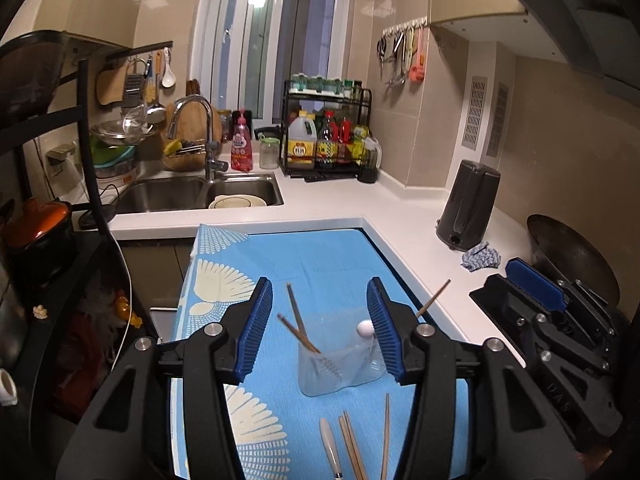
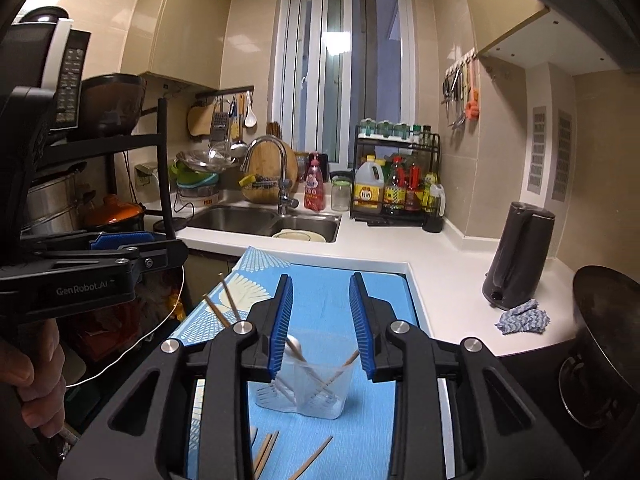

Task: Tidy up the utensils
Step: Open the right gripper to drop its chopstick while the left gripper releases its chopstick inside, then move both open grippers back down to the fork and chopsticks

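In the left wrist view the left gripper point(image 1: 320, 320) hangs over a blue cloth point(image 1: 332, 248) with pale fan patterns that covers the bench point(image 1: 400, 216). Its blue-padded jaws stand spread with nothing pinched between them. Below and between them a clear plastic cup point(image 1: 340, 368) stands upright on the cloth, holding several wooden chopsticks point(image 1: 298, 320) that lean out to the left and right, and a white spoon point(image 1: 365, 329) whose rounded end shows at the rim. Nearer the camera, loose chopsticks point(image 1: 352, 444) and a pale utensil handle point(image 1: 330, 448) lie flat on the cloth. The right gripper point(image 1: 536, 280) shows at the right edge, over the dark hob, apart from the cup. A dark kettle point(image 1: 468, 208) and a crumpled blue rag point(image 1: 480, 260) sit on the white bench further back, with the sink point(image 1: 200, 192) beyond.

In the right wrist view the right gripper point(image 2: 320, 320) points at the same cup point(image 2: 308, 388), its jaws parted and holding nothing; the cup stands between and below the pads without touching them. Chopsticks point(image 2: 336, 372) cross inside the cup. More chopsticks point(image 2: 308, 460) lie loose on the cloth point(image 2: 360, 420) at the bottom. The left gripper point(image 2: 120, 240) shows side-on at the left edge, held by a hand point(image 2: 36, 380)
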A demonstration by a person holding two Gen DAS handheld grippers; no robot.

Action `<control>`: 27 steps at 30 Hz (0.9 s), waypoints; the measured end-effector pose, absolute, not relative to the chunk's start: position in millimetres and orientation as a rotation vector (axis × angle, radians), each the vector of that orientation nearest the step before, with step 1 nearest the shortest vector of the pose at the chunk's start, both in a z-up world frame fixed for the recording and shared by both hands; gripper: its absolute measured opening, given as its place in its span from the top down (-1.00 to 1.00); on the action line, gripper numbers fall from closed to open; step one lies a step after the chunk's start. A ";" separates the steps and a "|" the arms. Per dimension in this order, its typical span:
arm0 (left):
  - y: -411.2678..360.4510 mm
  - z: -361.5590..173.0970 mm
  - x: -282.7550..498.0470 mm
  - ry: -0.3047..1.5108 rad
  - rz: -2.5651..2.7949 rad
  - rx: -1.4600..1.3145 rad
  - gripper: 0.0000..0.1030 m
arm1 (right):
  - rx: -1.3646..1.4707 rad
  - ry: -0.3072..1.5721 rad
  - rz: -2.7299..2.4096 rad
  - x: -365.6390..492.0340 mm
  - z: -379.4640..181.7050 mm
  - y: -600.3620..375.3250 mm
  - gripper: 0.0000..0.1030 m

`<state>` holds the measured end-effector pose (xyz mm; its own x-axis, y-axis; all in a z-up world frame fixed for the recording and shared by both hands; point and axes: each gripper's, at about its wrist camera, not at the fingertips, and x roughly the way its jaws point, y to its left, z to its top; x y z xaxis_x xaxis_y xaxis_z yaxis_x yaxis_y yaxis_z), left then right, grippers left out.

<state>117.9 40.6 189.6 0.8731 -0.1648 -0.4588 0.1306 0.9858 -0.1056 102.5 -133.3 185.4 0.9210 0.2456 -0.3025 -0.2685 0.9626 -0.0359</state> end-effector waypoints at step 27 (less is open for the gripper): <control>63.6 19.4 -0.1 0.544 -0.147 -0.132 0.67 | 0.112 0.656 0.235 -4.3 -32.9 -131.1 0.79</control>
